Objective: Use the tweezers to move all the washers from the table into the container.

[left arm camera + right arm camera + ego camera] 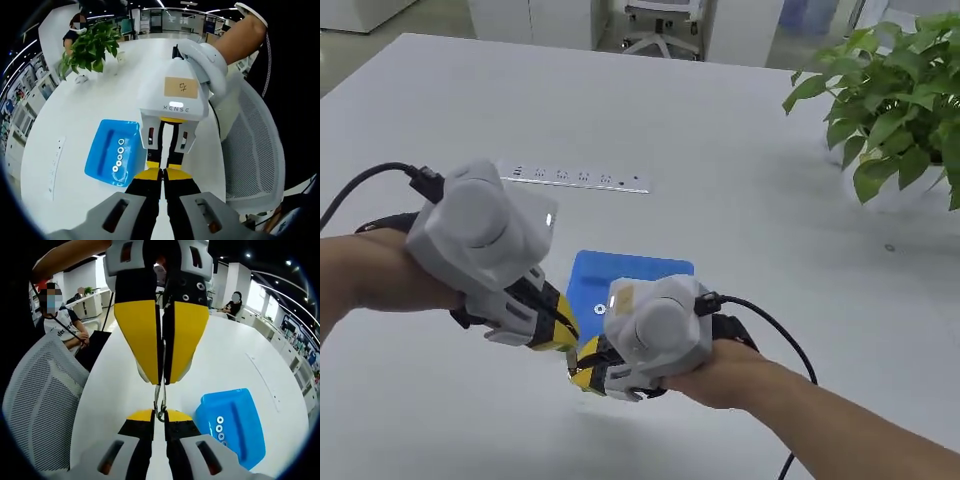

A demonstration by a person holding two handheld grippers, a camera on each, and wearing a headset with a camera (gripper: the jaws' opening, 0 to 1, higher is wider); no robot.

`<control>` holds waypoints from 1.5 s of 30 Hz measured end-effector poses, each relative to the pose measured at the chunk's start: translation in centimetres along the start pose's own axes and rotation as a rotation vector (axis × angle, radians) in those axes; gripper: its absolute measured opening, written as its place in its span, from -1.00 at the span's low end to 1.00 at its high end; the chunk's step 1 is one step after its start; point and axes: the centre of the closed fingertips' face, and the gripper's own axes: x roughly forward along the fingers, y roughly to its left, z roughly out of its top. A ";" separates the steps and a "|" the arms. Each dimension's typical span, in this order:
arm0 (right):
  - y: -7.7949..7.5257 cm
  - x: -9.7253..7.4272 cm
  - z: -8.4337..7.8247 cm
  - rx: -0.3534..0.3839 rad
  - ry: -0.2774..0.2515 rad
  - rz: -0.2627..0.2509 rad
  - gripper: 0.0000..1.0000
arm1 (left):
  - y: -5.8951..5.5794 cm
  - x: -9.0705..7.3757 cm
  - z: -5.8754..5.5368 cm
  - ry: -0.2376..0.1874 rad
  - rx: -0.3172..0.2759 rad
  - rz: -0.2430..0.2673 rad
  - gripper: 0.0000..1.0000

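Two grippers are pointing nose to nose low over the table (pixel 750 200), close in front of the person. In head view the L gripper (pixel 560 335) is sitting on the left, L forearm (pixel 360 275) coming in level from the left edge, jaws angling down and right. The R gripper (pixel 582 378) is lying lower, R hand (pixel 725 372) wrapping it from behind, R forearm (pixel 850 425) running off bottom right, jaws aiming left. Tips are all but touching.

R gripper view is giving what head view isn't: the tweezers (pixel 160 399), a thin metal strip bridging both sets of jaws. L jaws are pressing together on its upper length. R jaws are pinching its rounded end, w/ just the metal btwn the yellow tips. In L gripper view the tweezers are getting lost in the dark slit btwn the jaws.

Just beyond the tips the blue container (pixel 100 162) is resting on the table. L gripper view is showing five washers (pixel 119 155) in a row inside it. R gripper view is catching approx four, the row running out of sight at the bottom. In head view the grippers are covering much of the container, one washer peeking out by the R gripper's body.

Farther back a power strip (pixel 575 178) is lying flush in the tabletop, a plant (pixel 895 100) is standing far right w/ its pale pot blending into the table, and an office chair (pixel 660 20) is being cropped by the top edge.
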 end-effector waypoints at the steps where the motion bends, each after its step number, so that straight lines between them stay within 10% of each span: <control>1: -0.1 -0.1 0.1 0.001 -0.002 -0.003 -0.82 | 0.0 -0.1 0.2 0.001 0.001 -0.001 -0.89; 22: -2.9 -4.2 2.0 -0.017 -0.018 -0.058 -0.83 | 1.9 -1.8 5.0 -0.017 0.092 0.018 -0.89; 45: -7.0 -5.5 0.4 -0.014 0.000 -0.102 -0.83 | 5.5 -0.5 6.6 -0.041 0.125 0.009 -0.89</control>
